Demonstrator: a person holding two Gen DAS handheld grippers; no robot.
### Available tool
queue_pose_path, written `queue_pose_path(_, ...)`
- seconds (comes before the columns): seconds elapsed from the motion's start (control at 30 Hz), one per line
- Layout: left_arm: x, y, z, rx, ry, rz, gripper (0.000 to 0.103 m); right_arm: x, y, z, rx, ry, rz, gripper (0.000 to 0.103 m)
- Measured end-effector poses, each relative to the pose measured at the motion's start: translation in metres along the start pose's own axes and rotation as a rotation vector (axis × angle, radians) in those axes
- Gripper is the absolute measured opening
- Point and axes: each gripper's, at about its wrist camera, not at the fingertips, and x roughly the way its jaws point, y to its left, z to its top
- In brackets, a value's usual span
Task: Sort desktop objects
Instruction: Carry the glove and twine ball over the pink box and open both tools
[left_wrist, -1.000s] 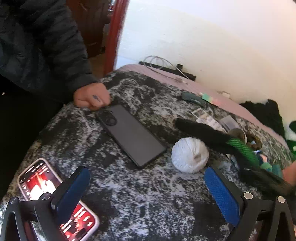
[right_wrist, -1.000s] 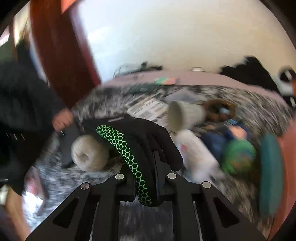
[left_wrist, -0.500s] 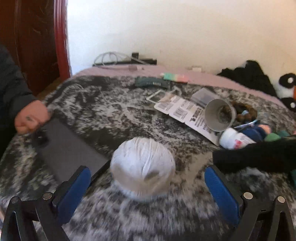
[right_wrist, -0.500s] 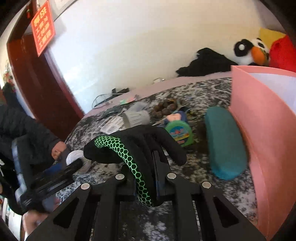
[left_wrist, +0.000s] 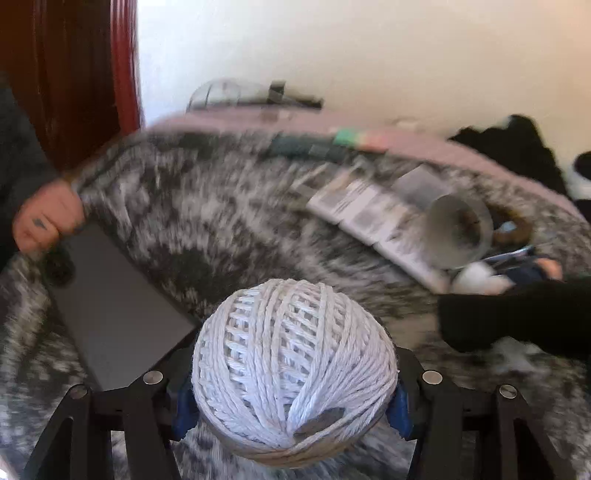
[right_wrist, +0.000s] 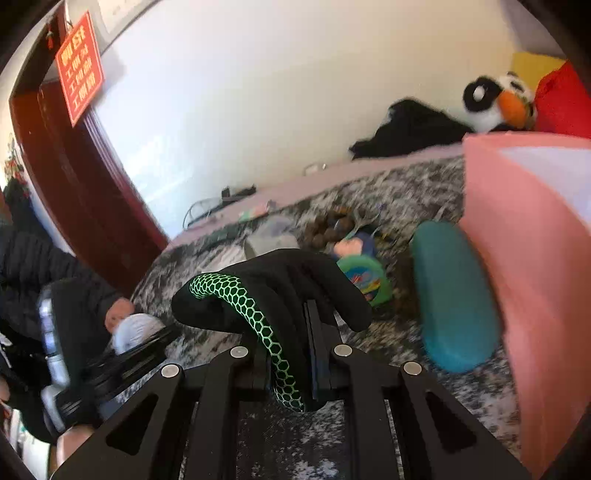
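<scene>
My left gripper (left_wrist: 291, 402) is shut on a white ball of string (left_wrist: 293, 365), which fills the space between its blue pads just above the mottled grey-and-white cloth (left_wrist: 207, 221). My right gripper (right_wrist: 286, 369) is shut on a black glove with a green honeycomb stripe (right_wrist: 266, 295) and holds it above the cloth (right_wrist: 399, 192). The glove's fingertips also show at the right of the left wrist view (left_wrist: 517, 314). The left gripper with the ball shows blurred at the left of the right wrist view (right_wrist: 136, 328).
A dark phone (left_wrist: 114, 310) lies left of the ball, next to a person's fist (left_wrist: 48, 218). Papers (left_wrist: 369, 218), a grey cup (left_wrist: 461, 229) and small toys lie at the right. A pink box (right_wrist: 535, 258), a teal case (right_wrist: 450, 295) and a green round tin (right_wrist: 365, 277) stand ahead of the right gripper.
My left gripper has moved forward and closed on the ball of string, which lay free on the cloth before. My right gripper has swung right with the glove, toward the pink box.
</scene>
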Motion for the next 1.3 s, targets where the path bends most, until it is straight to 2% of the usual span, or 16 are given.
queue_pose_path(0.17, -0.075, -0.041, 0.005, 0.170, -0.136, -0.001, 0.065, -0.026, -0.005, 0.007, 0.001, -0.048, -0.008, 0.014)
queue_pose_path(0.27, -0.113, -0.065, 0.004, 0.228, -0.206, -0.041, 0.065, -0.053, -0.015, 0.015, 0.021, -0.077, -0.016, 0.014)
queue_pose_path(0.43, -0.157, -0.103, 0.007, 0.266, -0.283, -0.161, 0.065, -0.138, -0.029, 0.035, -0.004, -0.227, -0.042, 0.014)
queue_pose_path(0.5, -0.172, -0.123, 0.008, 0.274, -0.309, -0.226, 0.065, -0.180, -0.038, 0.042, -0.028, -0.299, -0.091, 0.014)
queue_pose_path(0.57, -0.185, -0.144, 0.007, 0.281, -0.326, -0.291, 0.065, -0.217, -0.054, 0.049, -0.042, -0.363, -0.176, 0.014)
queue_pose_path(0.63, -0.193, -0.178, 0.003, 0.298, -0.329, -0.381, 0.065, -0.242, -0.082, 0.052, -0.014, -0.384, -0.269, 0.014)
queue_pose_path(0.73, -0.197, -0.237, -0.010, 0.340, -0.320, -0.471, 0.065, -0.258, -0.135, 0.051, 0.072, -0.346, -0.388, 0.014)
queue_pose_path(0.83, -0.192, -0.292, -0.031, 0.393, -0.260, -0.553, 0.065, -0.264, -0.183, 0.048, 0.147, -0.283, -0.467, 0.014)
queue_pose_path(0.9, -0.182, -0.327, -0.050, 0.451, -0.185, -0.564, 0.065, -0.263, -0.202, 0.047, 0.162, -0.232, -0.506, 0.015)
queue_pose_path(1.0, -0.154, -0.361, -0.071, 0.496, -0.032, -0.538, 0.066, -0.252, -0.222, 0.044, 0.196, -0.164, -0.545, 0.032)
queue_pose_path(1.07, -0.137, -0.370, -0.078, 0.486, 0.048, -0.515, 0.069, -0.241, -0.234, 0.045, 0.213, -0.083, -0.549, 0.070)
queue_pose_path(1.1, -0.136, -0.370, -0.077, 0.474, 0.059, -0.509, 0.070, -0.242, -0.238, 0.045, 0.220, -0.084, -0.553, 0.077)
queue_pose_path(1.13, -0.135, -0.370, -0.076, 0.461, 0.066, -0.505, 0.075, -0.242, -0.241, 0.045, 0.225, -0.087, -0.558, 0.084)
queue_pose_path(1.17, -0.140, -0.368, -0.073, 0.445, 0.053, -0.508, 0.091, -0.245, -0.240, 0.044, 0.218, -0.103, -0.567, 0.086)
queue_pose_path(1.2, -0.146, -0.364, -0.069, 0.428, 0.030, -0.513, 0.097, -0.248, -0.237, 0.046, 0.206, -0.126, -0.571, 0.087)
queue_pose_path(1.3, -0.173, -0.346, -0.053, 0.344, -0.059, -0.586, 0.100, -0.265, -0.225, 0.048, 0.191, -0.223, -0.559, 0.097)
